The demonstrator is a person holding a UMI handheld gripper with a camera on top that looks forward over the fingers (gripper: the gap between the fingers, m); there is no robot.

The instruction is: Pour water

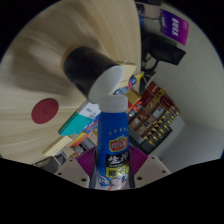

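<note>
A blue bottle [113,140] with a white cap and a yellow-and-white label stands between my fingers, and my gripper [112,172] is shut on it, both purple pads [86,163] pressing its sides. The view is tilted. The bottle's cap reaches up to the open mouth of a black cup [93,68] that lies just beyond it over a pale wooden table [40,60]. Whether the cap touches the cup's rim, I cannot tell. No water stream shows.
A dark red round disc [44,110] lies on the table beside the cup. Shelves of colourful boxed goods [155,115] fill the space behind the bottle. More packaged items, purple and white [170,30], sit farther off.
</note>
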